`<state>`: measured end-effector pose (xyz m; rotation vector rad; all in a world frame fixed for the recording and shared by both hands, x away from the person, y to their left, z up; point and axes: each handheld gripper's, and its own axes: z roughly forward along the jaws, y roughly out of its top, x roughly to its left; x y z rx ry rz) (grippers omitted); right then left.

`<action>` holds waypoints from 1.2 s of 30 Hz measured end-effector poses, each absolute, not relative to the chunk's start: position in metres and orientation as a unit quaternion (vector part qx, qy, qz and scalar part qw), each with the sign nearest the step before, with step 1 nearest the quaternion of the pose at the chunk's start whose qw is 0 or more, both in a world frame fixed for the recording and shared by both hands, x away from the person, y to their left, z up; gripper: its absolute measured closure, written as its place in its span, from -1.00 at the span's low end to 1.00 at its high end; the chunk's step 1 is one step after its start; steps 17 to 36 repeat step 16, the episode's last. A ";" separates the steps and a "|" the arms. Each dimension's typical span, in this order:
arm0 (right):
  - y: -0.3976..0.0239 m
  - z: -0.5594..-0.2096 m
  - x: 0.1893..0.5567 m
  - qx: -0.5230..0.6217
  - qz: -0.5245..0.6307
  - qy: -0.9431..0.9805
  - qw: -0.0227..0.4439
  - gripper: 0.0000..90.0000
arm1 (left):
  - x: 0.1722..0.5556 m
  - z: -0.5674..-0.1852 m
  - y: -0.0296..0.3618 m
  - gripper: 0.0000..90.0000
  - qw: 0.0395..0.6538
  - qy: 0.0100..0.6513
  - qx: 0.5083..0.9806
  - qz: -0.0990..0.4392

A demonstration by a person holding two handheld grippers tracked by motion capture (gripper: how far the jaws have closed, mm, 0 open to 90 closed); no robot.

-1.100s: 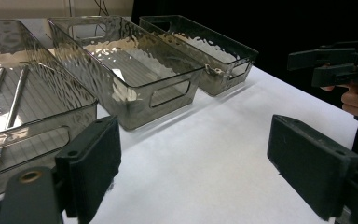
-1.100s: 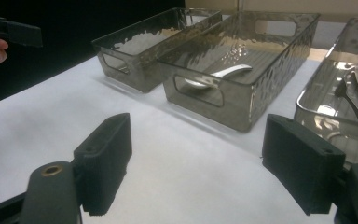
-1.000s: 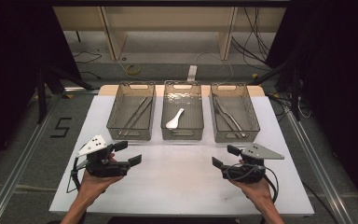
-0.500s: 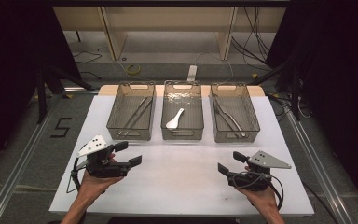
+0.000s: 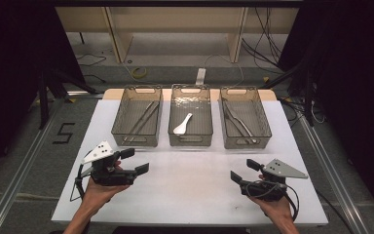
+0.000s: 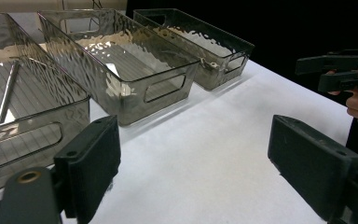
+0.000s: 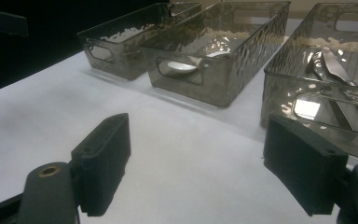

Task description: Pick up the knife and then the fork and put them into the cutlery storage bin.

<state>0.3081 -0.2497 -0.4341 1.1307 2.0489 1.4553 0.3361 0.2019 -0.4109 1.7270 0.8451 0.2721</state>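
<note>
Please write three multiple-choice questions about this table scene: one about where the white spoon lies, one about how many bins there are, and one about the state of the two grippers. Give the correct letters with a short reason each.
1. Where does the white spoon lie?
A. in the left bin
B. in the middle bin
C. on the white table top

2. How many clear bins stand in the row?
A. two
B. three
C. four

3. How are the left gripper and the right gripper?
A. both open and holding nothing
B. both shut on cutlery
C. one shut on the spoon

Answers: 1 B, the high view shows the spoon on the middle bin's floor. 2 B, three bins stand side by side. 3 A, each gripper view shows its jaws wide apart over the bare table.
</note>
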 end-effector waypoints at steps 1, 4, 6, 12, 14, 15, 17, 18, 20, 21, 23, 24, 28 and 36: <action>-0.249 -0.434 0.308 0.403 0.518 0.730 0.192 -0.47 | 0.336 -0.411 0.202 -0.63 0.565 0.359 0.734 0.116; -0.248 -0.435 0.308 0.401 0.518 0.731 0.191 -0.47 | 0.336 -0.411 0.202 -0.63 0.564 0.359 0.735 0.116; -0.248 -0.435 0.308 0.400 0.517 0.732 0.191 -0.47 | 0.336 -0.411 0.202 -0.63 0.564 0.358 0.735 0.116; -0.247 -0.435 0.308 0.399 0.516 0.733 0.191 -0.47 | 0.336 -0.411 0.202 -0.63 0.564 0.359 0.735 0.116; -0.247 -0.435 0.309 0.399 0.516 0.734 0.190 -0.47 | 0.336 -0.411 0.202 -0.63 0.564 0.359 0.735 0.116; -0.247 -0.435 0.308 0.399 0.515 0.735 0.190 -0.47 | 0.336 -0.411 0.202 -0.63 0.564 0.359 0.735 0.116; -0.247 -0.435 0.308 0.399 0.514 0.735 0.190 -0.47 | 0.336 -0.411 0.202 -0.63 0.564 0.359 0.735 0.117; -0.247 -0.435 0.308 0.399 0.514 0.735 0.190 -0.47 | 0.336 -0.411 0.202 -0.63 0.564 0.359 0.735 0.117; -0.247 -0.435 0.308 0.399 0.514 0.735 0.190 -0.47 | 0.336 -0.411 0.202 -0.63 0.564 0.359 0.735 0.117; -0.247 -0.435 0.308 0.399 0.514 0.735 0.190 -0.47 | 0.336 -0.411 0.202 -0.63 0.564 0.359 0.735 0.117; -0.247 -0.435 0.308 0.399 0.514 0.735 0.190 -0.47 | 0.336 -0.411 0.202 -0.63 0.564 0.359 0.735 0.117; -0.247 -0.435 0.308 0.399 0.514 0.735 0.190 -0.47 | 0.336 -0.411 0.202 -0.63 0.564 0.359 0.735 0.117; -0.247 -0.435 0.308 0.399 0.514 0.735 0.190 -0.47 | 0.336 -0.411 0.202 -0.63 0.564 0.359 0.735 0.117; -0.247 -0.435 0.308 0.399 0.514 0.735 0.190 -0.47 | 0.336 -0.411 0.202 -0.63 0.564 0.359 0.735 0.117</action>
